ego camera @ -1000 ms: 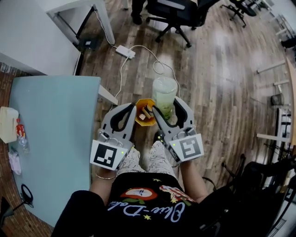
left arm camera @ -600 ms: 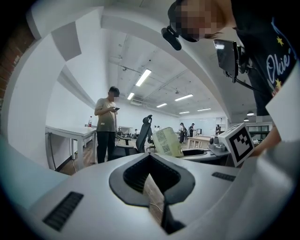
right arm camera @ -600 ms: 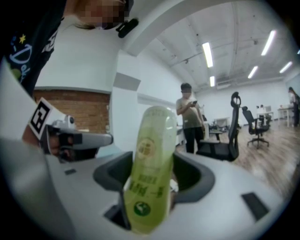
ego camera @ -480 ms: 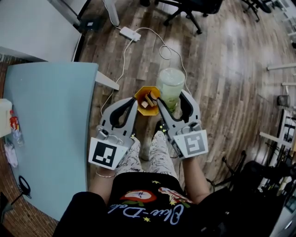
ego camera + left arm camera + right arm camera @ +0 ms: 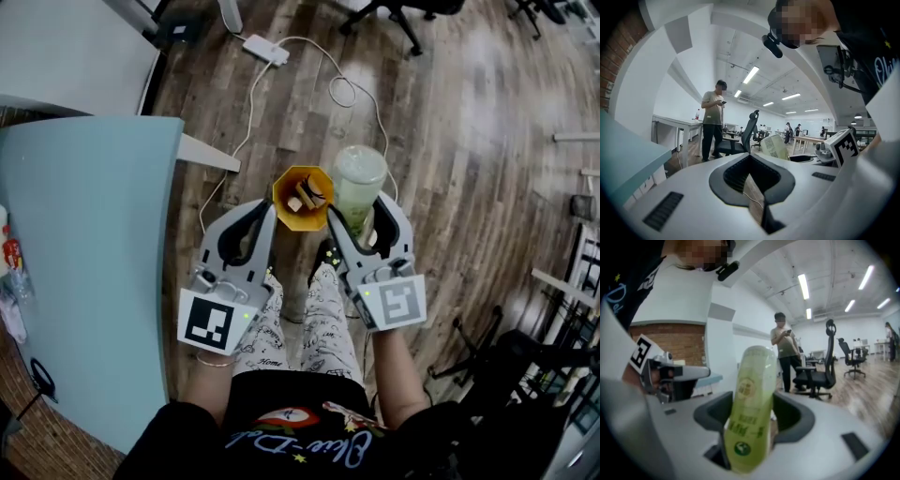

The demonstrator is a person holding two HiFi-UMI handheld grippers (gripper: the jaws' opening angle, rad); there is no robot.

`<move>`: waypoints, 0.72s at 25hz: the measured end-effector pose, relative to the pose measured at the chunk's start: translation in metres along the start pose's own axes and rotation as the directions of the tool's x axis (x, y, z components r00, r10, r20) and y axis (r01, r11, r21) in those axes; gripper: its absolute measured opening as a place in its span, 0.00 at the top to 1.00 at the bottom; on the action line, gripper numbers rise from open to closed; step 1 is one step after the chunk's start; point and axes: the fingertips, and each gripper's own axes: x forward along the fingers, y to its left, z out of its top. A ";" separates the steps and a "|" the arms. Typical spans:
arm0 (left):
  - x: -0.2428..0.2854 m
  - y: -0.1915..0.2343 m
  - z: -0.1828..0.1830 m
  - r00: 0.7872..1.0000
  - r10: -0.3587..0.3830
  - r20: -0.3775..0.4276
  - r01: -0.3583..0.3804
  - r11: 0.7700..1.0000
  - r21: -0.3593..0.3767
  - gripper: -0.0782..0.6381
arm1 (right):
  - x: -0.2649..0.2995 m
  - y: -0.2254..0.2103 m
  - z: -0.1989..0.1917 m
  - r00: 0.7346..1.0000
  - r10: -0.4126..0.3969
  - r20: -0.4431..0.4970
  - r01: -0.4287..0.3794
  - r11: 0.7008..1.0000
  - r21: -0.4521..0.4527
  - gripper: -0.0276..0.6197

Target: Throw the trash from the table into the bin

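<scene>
- Grips the green bottle (image 5: 361, 174) in the right gripper (image 5: 358, 208), jaws set wide with a pad on each flank and the bottle's length sticking out past the tips. Probably held that way so it can drop clear once released.
- Carries nothing in the left gripper (image 5: 265, 214): jaws together, only a sliver of floor showing between them. Judged idle, simply brought along beside the right one.
- Points both sets of tips towards the orange bin (image 5: 280, 202), on the wooden floor just ahead and between them, just left of the bottle, with scraps already inside.
- Looks to need a small shift left over the bin mouth. Dropped from here, the bottle might clip the rim.
- Has the pale blue table (image 5: 94, 244) well off to the left gripper's left.
</scene>
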 end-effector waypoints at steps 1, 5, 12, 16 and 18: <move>0.001 0.002 -0.007 1.000 0.004 -0.003 -0.004 1.000 0.004 0.88 | 0.002 -0.002 -0.008 1.000 -0.004 -0.003 0.004 1.000 0.001 0.54; 0.005 0.006 -0.035 0.999 0.010 -0.032 -0.009 1.000 0.022 0.88 | 0.007 -0.011 -0.038 0.999 -0.030 -0.045 0.030 1.000 0.002 0.54; 0.015 0.014 -0.064 0.999 0.009 -0.034 -0.009 1.000 -0.007 0.88 | 0.026 -0.015 -0.080 0.999 -0.018 -0.037 0.019 1.000 0.006 0.54; 0.020 0.019 -0.076 0.999 0.001 -0.045 -0.001 1.000 -0.007 0.88 | 0.037 -0.015 -0.101 0.998 -0.015 -0.057 0.015 1.000 0.001 0.54; 0.020 0.021 -0.081 0.999 0.001 -0.047 -0.002 1.000 -0.009 0.88 | 0.040 -0.013 -0.110 0.998 -0.008 -0.066 0.008 1.000 -0.002 0.54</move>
